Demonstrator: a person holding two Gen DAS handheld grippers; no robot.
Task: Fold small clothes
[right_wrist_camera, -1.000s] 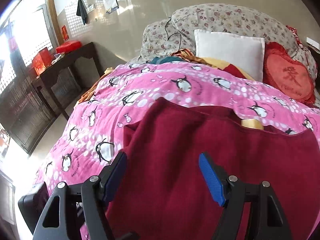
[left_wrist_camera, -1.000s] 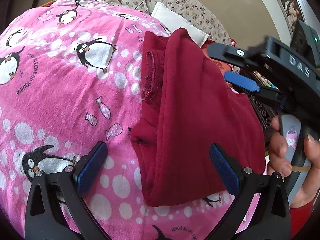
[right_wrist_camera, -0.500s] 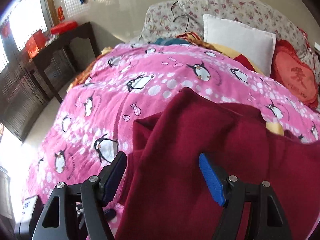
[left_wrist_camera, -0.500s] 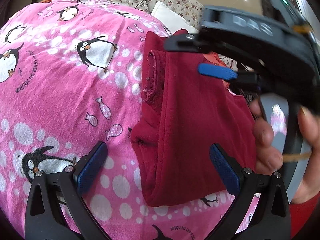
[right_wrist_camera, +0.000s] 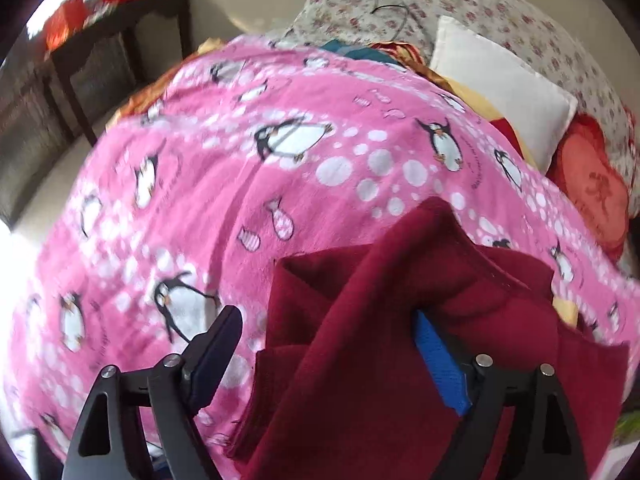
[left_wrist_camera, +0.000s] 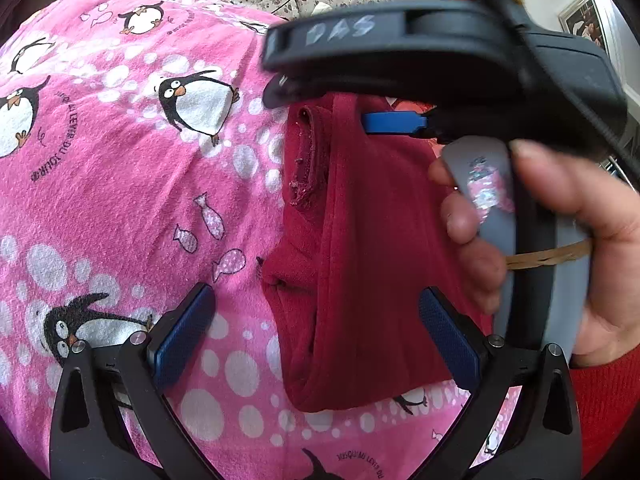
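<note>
Right claw (right_wrist_camera: pixel 324 356): jaws spreading apart right now, dark red garment (right_wrist_camera: pixel 400 340) bunched up between them and draped over the blue pad (right_wrist_camera: pixel 438 364) on one side; other pad sits clear of the cloth, so no real pinch on it.
Right claw pose: tipped steeply down toward the bed, seen side-on from the left camera as a big black body (left_wrist_camera: pixel 440 48) crossing over the far end of the garment.
Right hand (left_wrist_camera: pixel 532 248): wrapped around the grey handle, fingers curled at the front, thumb over the top, red sleeve at the wrist.
Left claw (left_wrist_camera: pixel 316 344): spread wide, nothing gripped; pads straddle the near end of the garment without touching it.
Left claw pose: angled gently down, low over the bed.
Garment spot: lying on the pink penguin blanket (left_wrist_camera: pixel 120 160), folded lengthwise into a long strip, collar (left_wrist_camera: pixel 306 152) showing at the far left edge, near end rounded off.
Background: white pillow (right_wrist_camera: pixel 500 92), floral pillows (right_wrist_camera: pixel 460 4) and a red cushion (right_wrist_camera: pixel 592 188) at the head of the bed.
Blur: right view a bit smeared.
</note>
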